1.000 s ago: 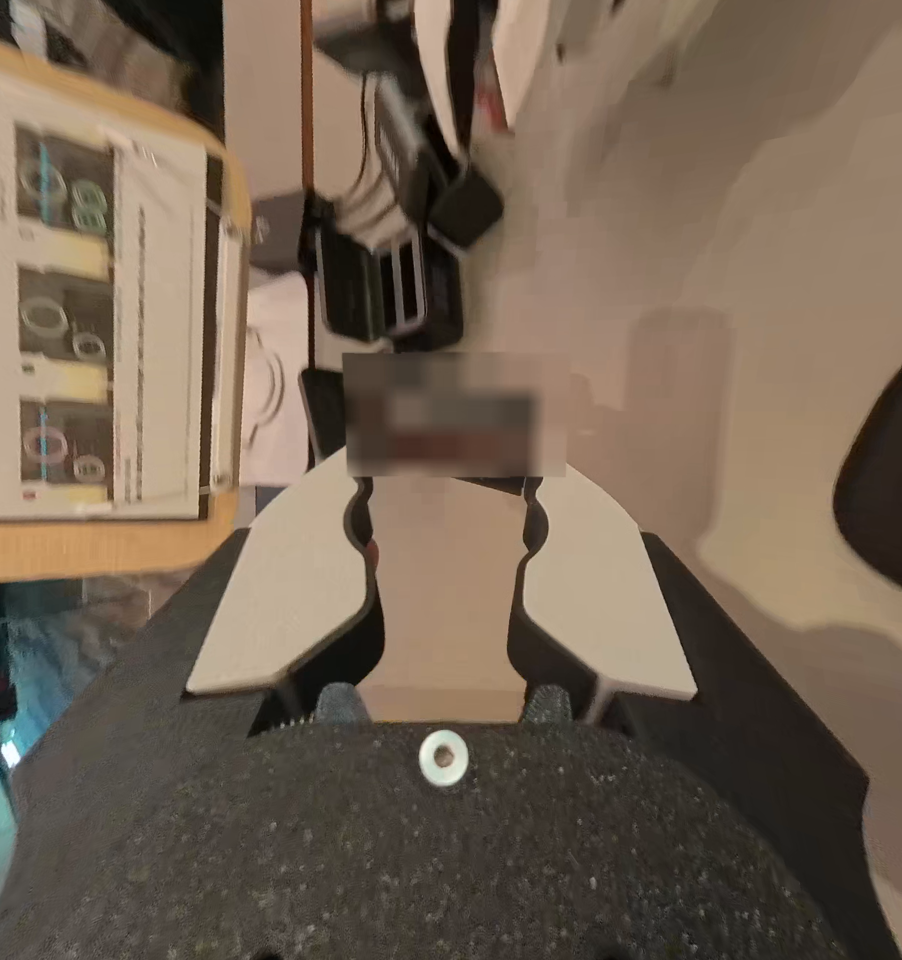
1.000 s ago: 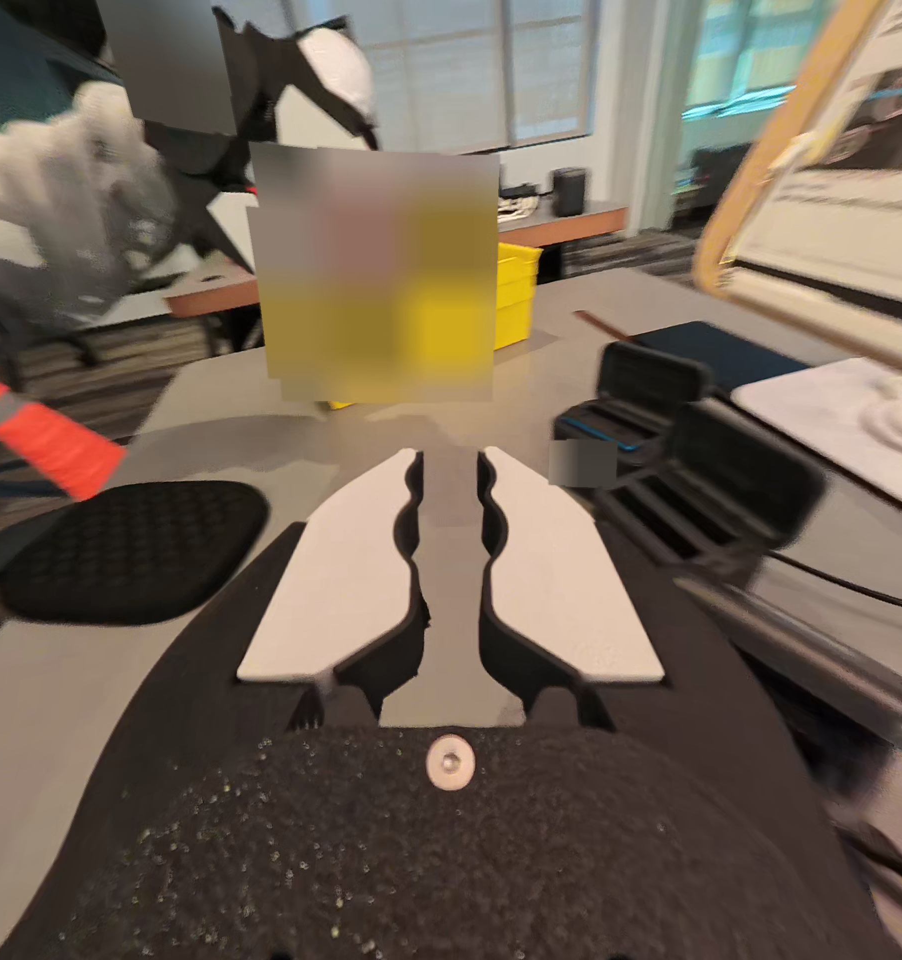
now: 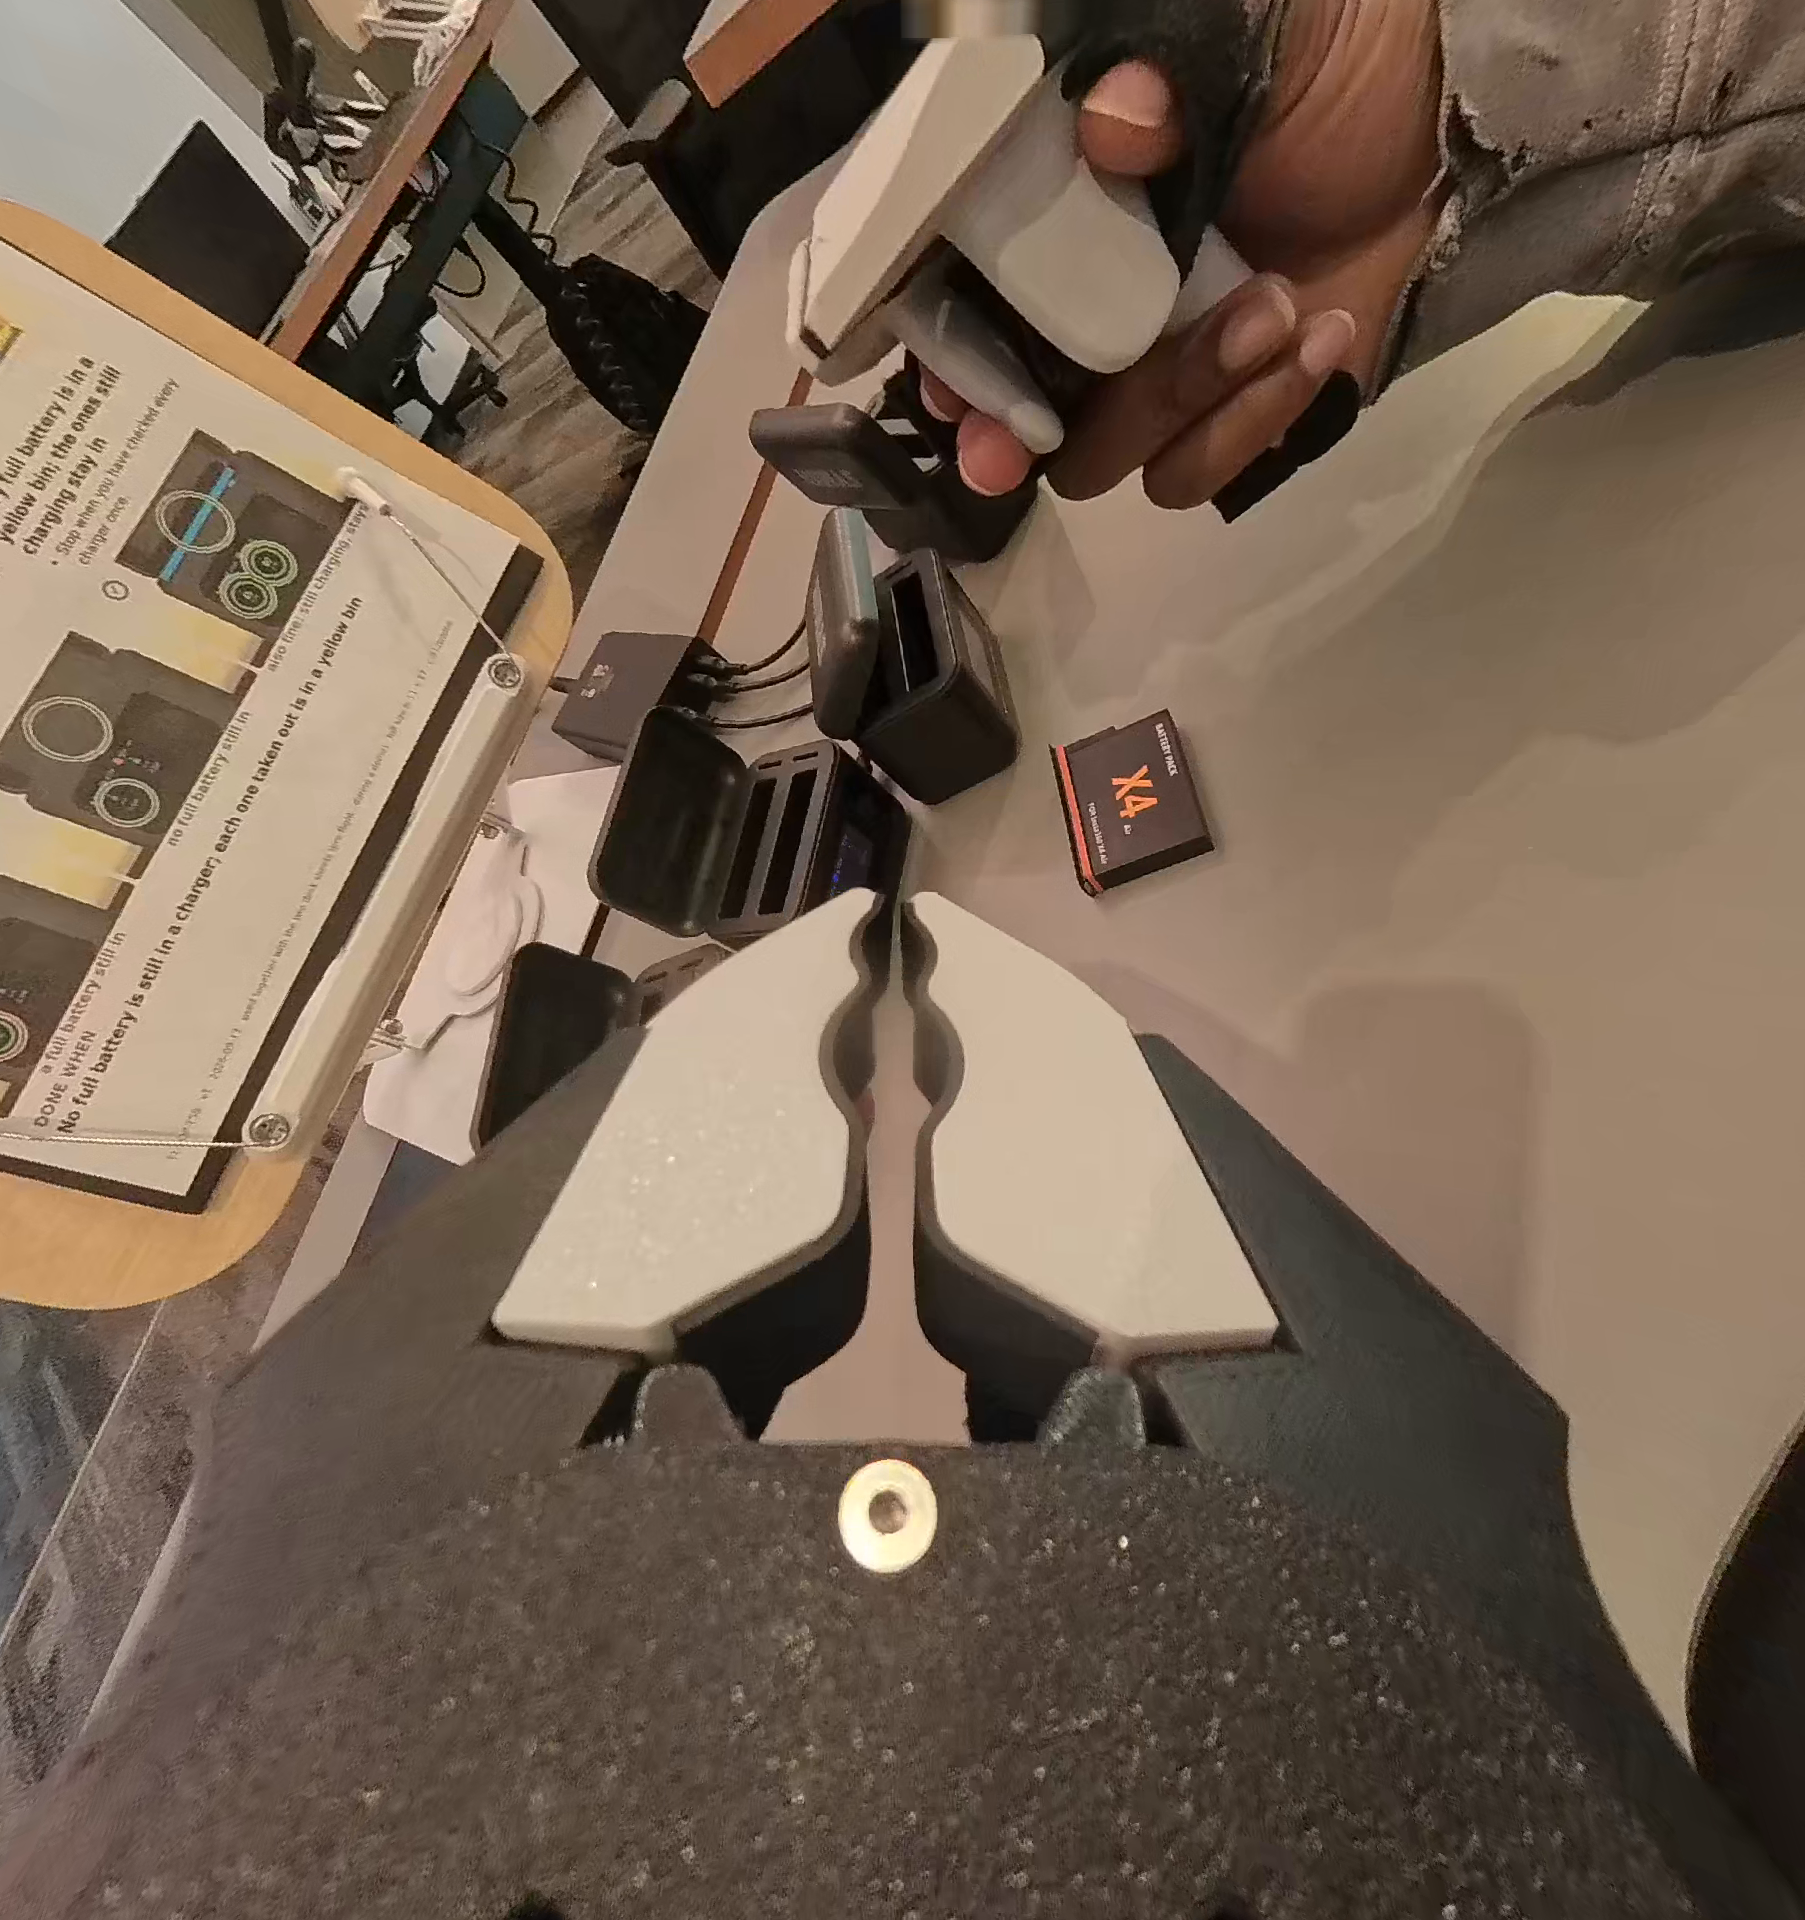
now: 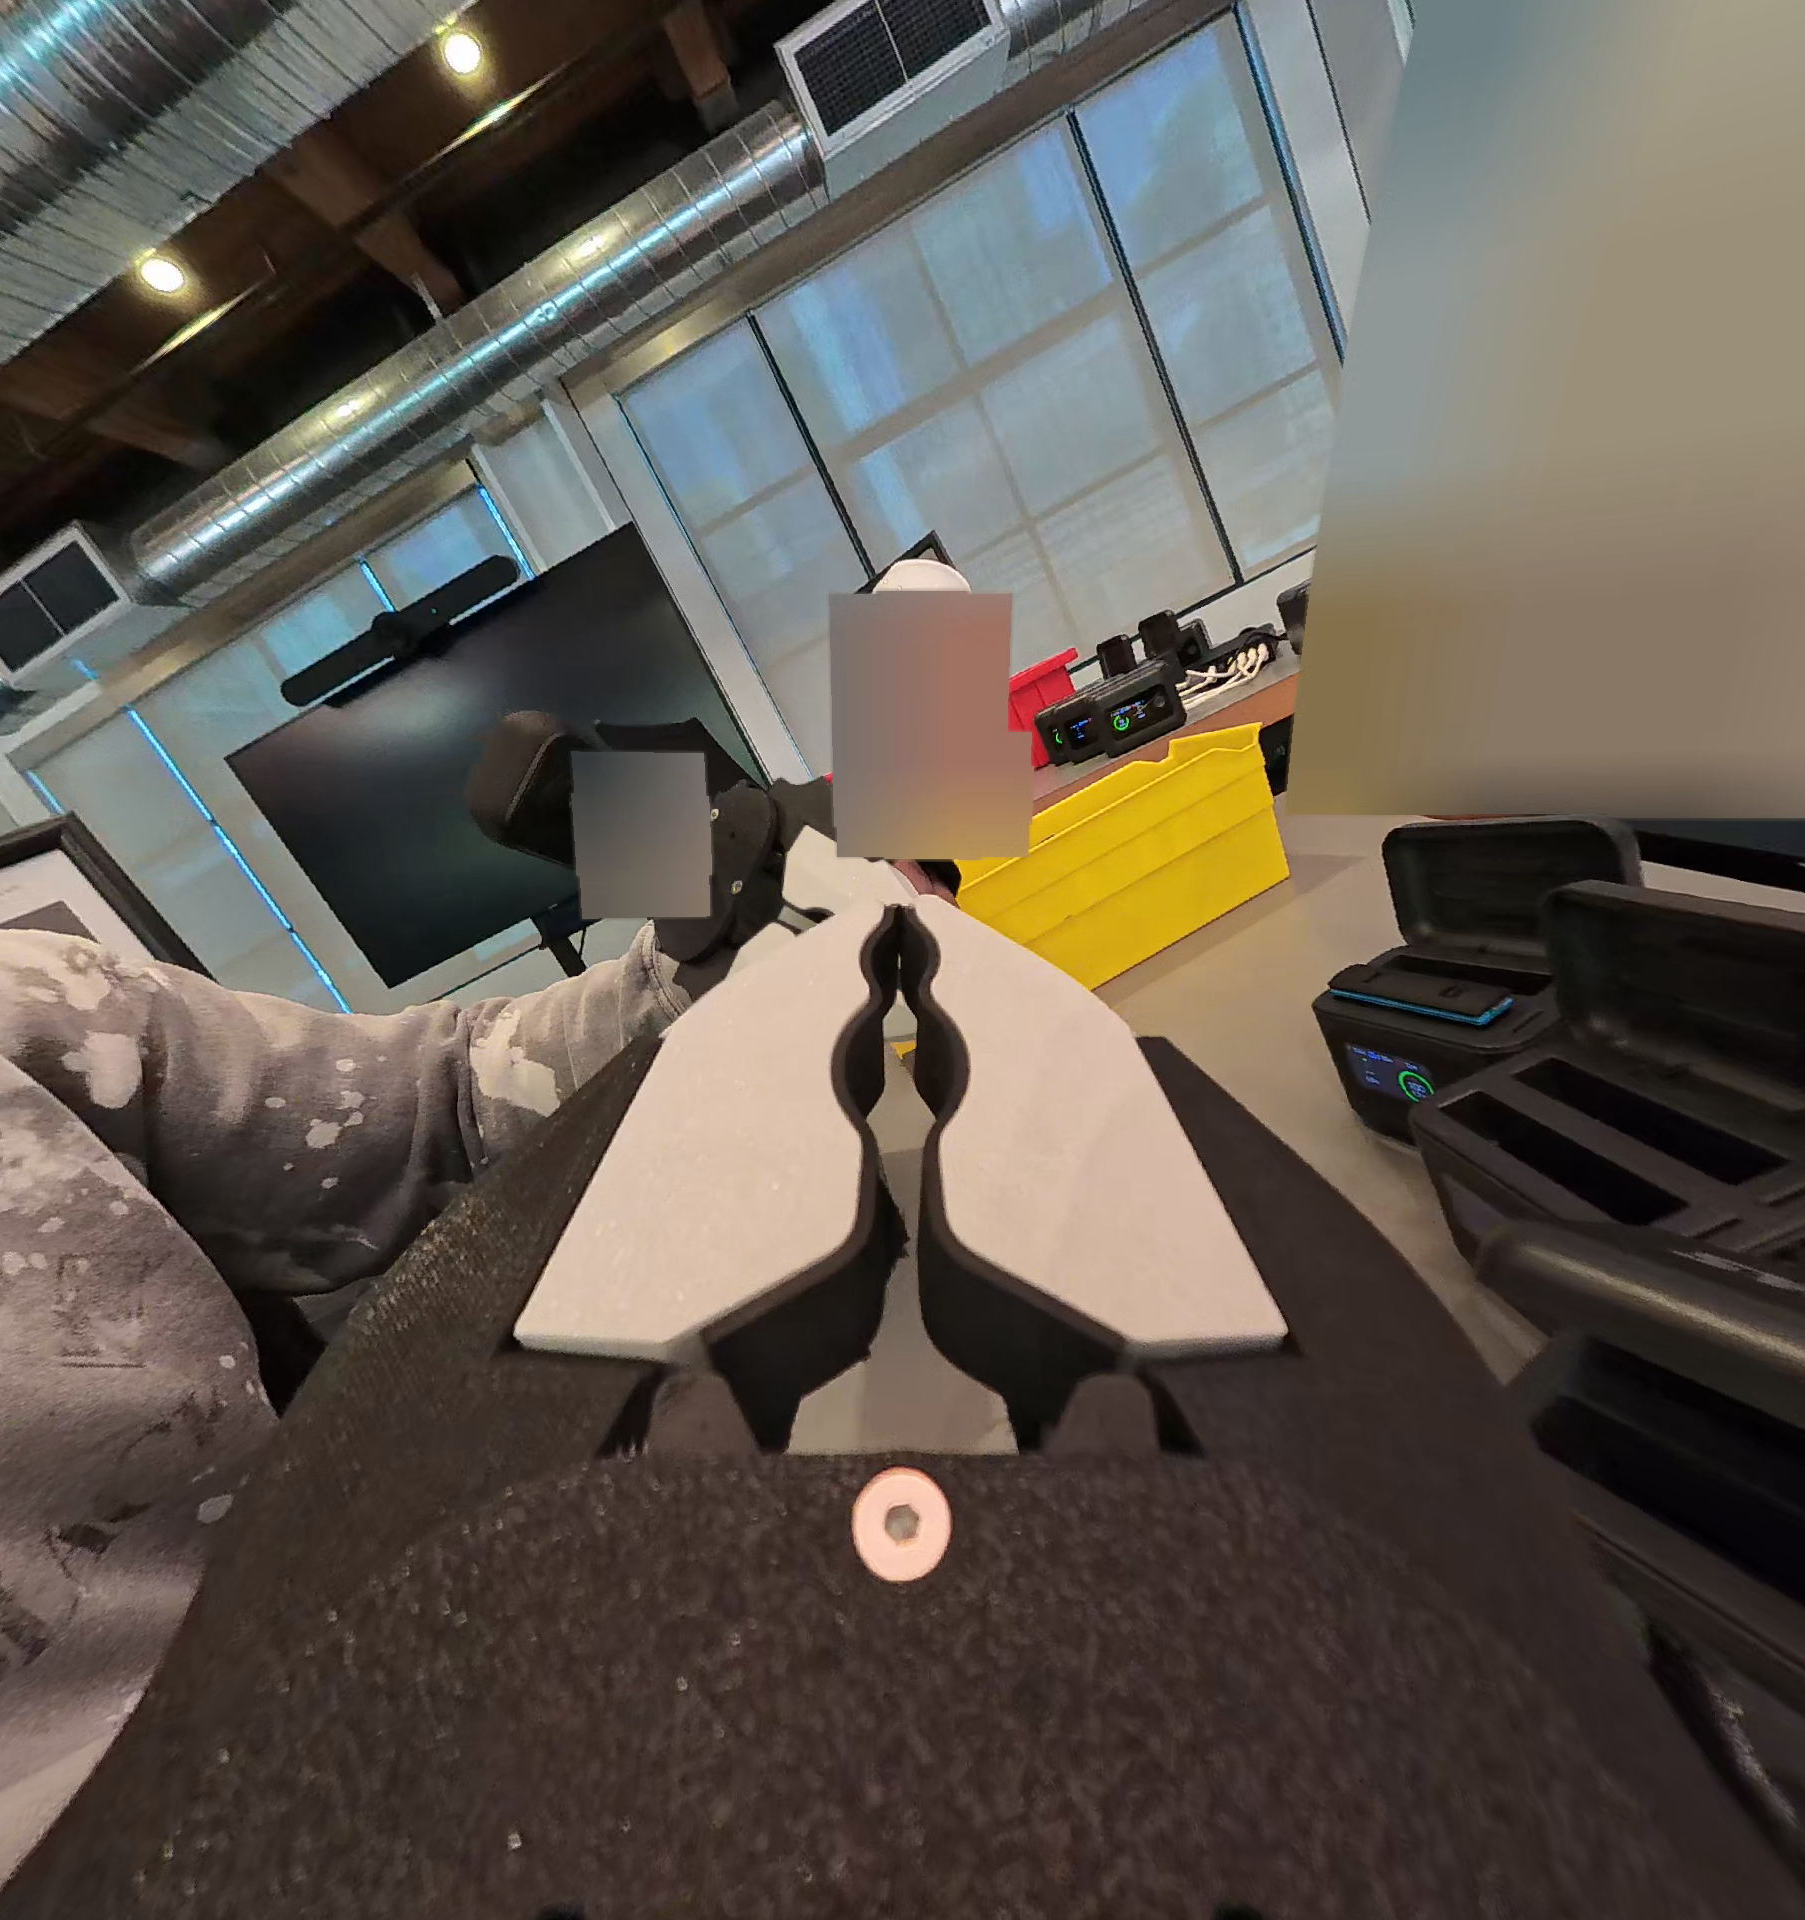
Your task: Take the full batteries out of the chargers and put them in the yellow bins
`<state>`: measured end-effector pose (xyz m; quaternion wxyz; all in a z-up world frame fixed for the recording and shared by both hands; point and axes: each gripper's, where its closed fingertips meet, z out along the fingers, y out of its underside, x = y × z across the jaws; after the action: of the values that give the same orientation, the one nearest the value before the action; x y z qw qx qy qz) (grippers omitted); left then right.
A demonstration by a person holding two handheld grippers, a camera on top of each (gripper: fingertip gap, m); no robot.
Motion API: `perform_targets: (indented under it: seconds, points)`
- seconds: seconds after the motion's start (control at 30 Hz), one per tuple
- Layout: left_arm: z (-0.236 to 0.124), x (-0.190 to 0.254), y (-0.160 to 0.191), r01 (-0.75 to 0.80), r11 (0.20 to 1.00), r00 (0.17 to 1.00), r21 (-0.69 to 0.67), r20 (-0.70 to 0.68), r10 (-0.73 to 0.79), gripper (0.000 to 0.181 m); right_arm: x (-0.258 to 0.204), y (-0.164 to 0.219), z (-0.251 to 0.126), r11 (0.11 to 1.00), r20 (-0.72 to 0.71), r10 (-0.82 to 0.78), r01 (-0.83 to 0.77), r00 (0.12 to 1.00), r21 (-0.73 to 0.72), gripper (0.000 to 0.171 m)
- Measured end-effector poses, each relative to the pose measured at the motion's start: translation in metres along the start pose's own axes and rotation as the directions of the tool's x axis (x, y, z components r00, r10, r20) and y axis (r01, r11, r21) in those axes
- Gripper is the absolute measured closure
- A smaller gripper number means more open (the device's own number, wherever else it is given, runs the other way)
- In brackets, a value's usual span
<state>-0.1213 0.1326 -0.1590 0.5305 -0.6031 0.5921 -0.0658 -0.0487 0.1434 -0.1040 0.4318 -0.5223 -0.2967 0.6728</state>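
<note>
both grippers, left (image 3: 893,914) and right (image 4: 898,920), have squeezed their jaws nearly closed since a second ago, holding nothing. a loose battery (image 3: 1132,802) lies on the surface (image 3: 1500,831) by the chargers (image 3: 752,831), so binning isn't done.

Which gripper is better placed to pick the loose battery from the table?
Probably left. The left gripper, shut and empty, points near the black battery; the right gripper faces away towards the yellow bins.

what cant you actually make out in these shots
- Left wrist view: nearest charger mostly hidden behind the left tongs.
- Right wrist view: yellow bin partly covered by a blur patch and the right tongs; inside unseen.
- Charger screen: too small to judge charge.
</note>
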Motion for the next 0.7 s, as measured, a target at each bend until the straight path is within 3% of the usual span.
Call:
perform_targets:
  seconds: [0.4, 0.6, 0.7]
  points:
    - [0.002, 0.004, 0.005, 0.005, 1.000, 1.000, -0.026, -0.016, -0.005, 0.179, 0.002, 0.003, 0.001, 1.000, -0.015, -0.012, 0.011, 1.000, -0.022, 0.171]
    - [0.018, 0.015, 0.016, 0.016, 0.995, 0.998, -0.099, -0.057, -0.021, 0.171, 0.017, 0.026, 0.000, 0.961, -0.123, -0.192, 0.162, 0.974, -0.223, 0.171]
    - [0.029, 0.021, 0.023, 0.023, 0.990, 0.996, -0.143, -0.081, -0.035, 0.162, 0.033, 0.042, -0.010, 0.881, -0.182, -0.348, 0.254, 0.920, -0.399, 0.171]
